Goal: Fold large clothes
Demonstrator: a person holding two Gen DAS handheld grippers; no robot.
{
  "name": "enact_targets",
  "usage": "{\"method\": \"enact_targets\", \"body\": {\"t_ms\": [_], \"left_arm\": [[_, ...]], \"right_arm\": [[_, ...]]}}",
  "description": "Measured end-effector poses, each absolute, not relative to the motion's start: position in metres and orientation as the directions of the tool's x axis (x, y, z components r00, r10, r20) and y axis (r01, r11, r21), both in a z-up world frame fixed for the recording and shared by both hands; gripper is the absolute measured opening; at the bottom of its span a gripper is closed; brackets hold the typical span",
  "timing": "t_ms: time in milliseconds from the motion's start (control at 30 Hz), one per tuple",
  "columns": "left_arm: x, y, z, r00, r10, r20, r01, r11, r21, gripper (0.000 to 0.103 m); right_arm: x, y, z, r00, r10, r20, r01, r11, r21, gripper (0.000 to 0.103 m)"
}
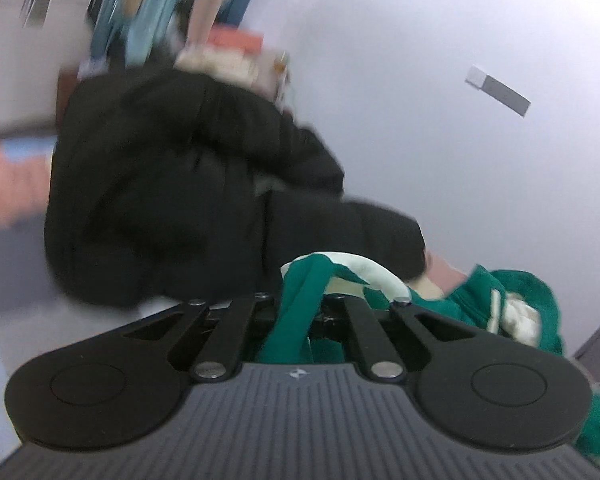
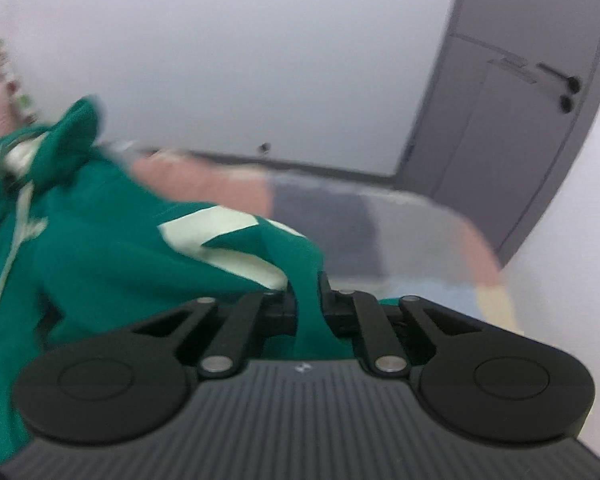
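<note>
I've got the green hoodie (image 2: 112,256) pinched at both ends. In the right wrist view it fills the left half of the frame, cream patches and a pale drawstring showing, and a fold of it runs straight down between the fingers of my right gripper (image 2: 307,296), which is clamped tight on the cloth. In the left wrist view the same green fabric sits at bottom centre and trails off to the lower right, and my left gripper (image 1: 298,304) is closed on a bunched strip of it with a cream band looping just above.

Behind the hoodie in the left view, a black padded jacket (image 1: 172,184) heaps across the middle. A patchwork cover (image 2: 340,208) in pink, grey and pale blue lies beyond my right gripper, with a grey door (image 2: 512,92) at upper right. Everything's blurred.
</note>
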State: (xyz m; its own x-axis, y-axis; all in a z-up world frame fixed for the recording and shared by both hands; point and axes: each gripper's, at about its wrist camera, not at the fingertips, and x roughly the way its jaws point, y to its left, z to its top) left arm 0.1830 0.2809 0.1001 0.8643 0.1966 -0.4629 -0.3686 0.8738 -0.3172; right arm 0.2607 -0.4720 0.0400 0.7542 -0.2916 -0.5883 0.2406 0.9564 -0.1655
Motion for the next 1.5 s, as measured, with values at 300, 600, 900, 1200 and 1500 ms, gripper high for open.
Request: {"method": "enact_targets", "body": {"t_ms": [300,600,900,1200,1500], "left_arm": [[0.245,0.329,0.030,0.753,0.277,-0.597,-0.503,0.828,-0.250,0.006],[0.288,0.325,-0.015,0.623,0.339,-0.705,-0.535,0.842,-0.068,0.008],[0.275,0.290,0.014,0.622,0.405,-0.670,-0.524,0.851,0.028,0.024],[0.206,0.250,0.070,0.720,0.349,-0.600,-0.478,0.876,-0.064,0.066],[0.127,0.199,0.103,0.842,0.166,-0.513,-0.332,0.909,-0.253,0.068]], "right_arm": [[0.351,-0.542,0.012,0.726,-0.463,-0.509,0.395,0.886,-0.243,0.009],[0.397,-0.570,-0.105,0.626,-0.475,-0.618,0.437,0.871,-0.227,0.009],[0.379,-0.568,-0.097,0.625,-0.452,-0.637,0.486,0.863,-0.136,0.031],[0.315,-0.530,-0.034,0.714,-0.334,-0.616,0.454,0.890,0.044,0.083],[0.244,-0.448,-0.008,0.790,-0.146,-0.596,0.289,0.945,0.151,0.083]]}}
